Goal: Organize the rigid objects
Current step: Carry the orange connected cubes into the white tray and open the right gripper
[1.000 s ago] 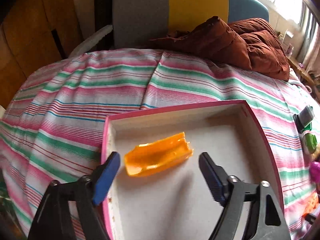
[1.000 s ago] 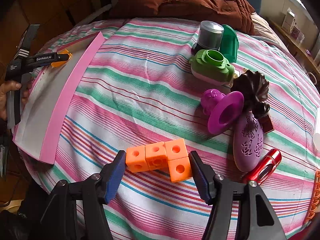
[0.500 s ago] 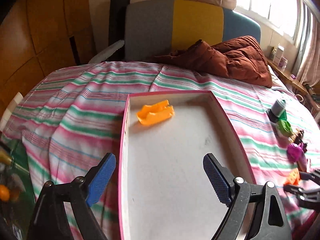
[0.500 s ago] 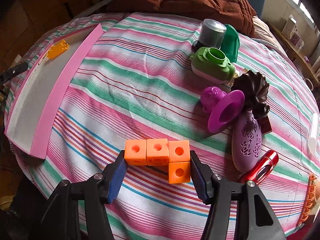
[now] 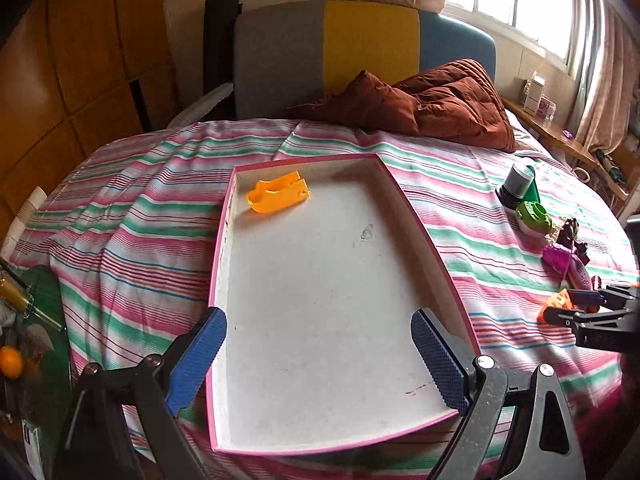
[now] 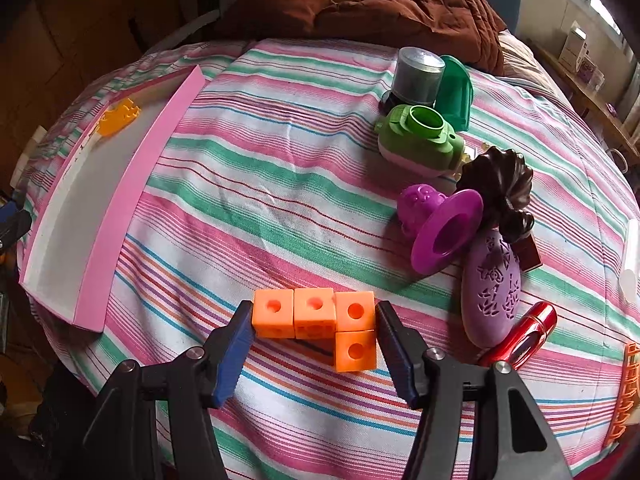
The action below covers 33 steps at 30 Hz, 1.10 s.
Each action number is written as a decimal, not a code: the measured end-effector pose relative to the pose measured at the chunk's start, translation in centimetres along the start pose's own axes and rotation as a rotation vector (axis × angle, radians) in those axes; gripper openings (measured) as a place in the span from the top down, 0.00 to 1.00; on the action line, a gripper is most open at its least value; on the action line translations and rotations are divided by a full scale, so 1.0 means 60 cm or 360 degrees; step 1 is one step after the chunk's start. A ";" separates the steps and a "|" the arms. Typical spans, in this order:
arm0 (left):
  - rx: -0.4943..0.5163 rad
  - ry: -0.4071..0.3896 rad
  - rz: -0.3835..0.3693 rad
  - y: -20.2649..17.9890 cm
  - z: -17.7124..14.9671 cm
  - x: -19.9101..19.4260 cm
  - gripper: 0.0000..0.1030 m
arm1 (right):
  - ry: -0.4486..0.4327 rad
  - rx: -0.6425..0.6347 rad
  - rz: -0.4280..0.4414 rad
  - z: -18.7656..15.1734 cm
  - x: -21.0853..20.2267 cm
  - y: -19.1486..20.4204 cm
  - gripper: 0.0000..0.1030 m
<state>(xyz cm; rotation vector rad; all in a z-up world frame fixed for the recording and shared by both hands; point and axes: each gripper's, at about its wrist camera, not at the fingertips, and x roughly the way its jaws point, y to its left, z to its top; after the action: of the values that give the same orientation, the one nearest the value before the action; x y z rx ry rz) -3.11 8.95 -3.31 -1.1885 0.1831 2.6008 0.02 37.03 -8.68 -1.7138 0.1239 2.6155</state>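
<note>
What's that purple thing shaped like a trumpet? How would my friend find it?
Start at the striped bedspread and look to the cluster of toys right of the pink tray. The purple funnel toy lies on its side between the green camera toy and the lilac oval; only it has a wide round mouth.

We cannot read any words or numbers here. The small boxes (image 5: 536, 94) on the shelf by the window have print on them, but it is too tiny and blurry for us. The same boxes (image 6: 580, 54) look just as fuzzy from the other side. The purple case (image 6: 493, 284) has only cut-out flower shapes on it, not letters.
</note>
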 end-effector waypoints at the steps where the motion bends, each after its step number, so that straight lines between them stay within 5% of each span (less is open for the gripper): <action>1: 0.0003 0.0000 0.0000 -0.001 -0.001 -0.001 0.09 | -0.0008 0.0003 -0.0005 0.001 -0.001 -0.001 0.41; 20: -0.0052 0.0050 0.0010 0.030 -0.031 -0.002 0.09 | -0.0052 -0.0057 0.0048 -0.001 -0.009 0.049 0.42; 33: -0.0227 0.0054 0.0023 0.104 -0.039 -0.004 0.09 | -0.0220 -0.0462 0.0185 0.186 0.003 0.275 0.42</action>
<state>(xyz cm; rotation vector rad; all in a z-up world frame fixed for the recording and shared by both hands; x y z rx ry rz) -3.14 2.42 -4.68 -1.2840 0.0124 2.6450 -11.12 21.40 -3.42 -1.6361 -0.1716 2.9521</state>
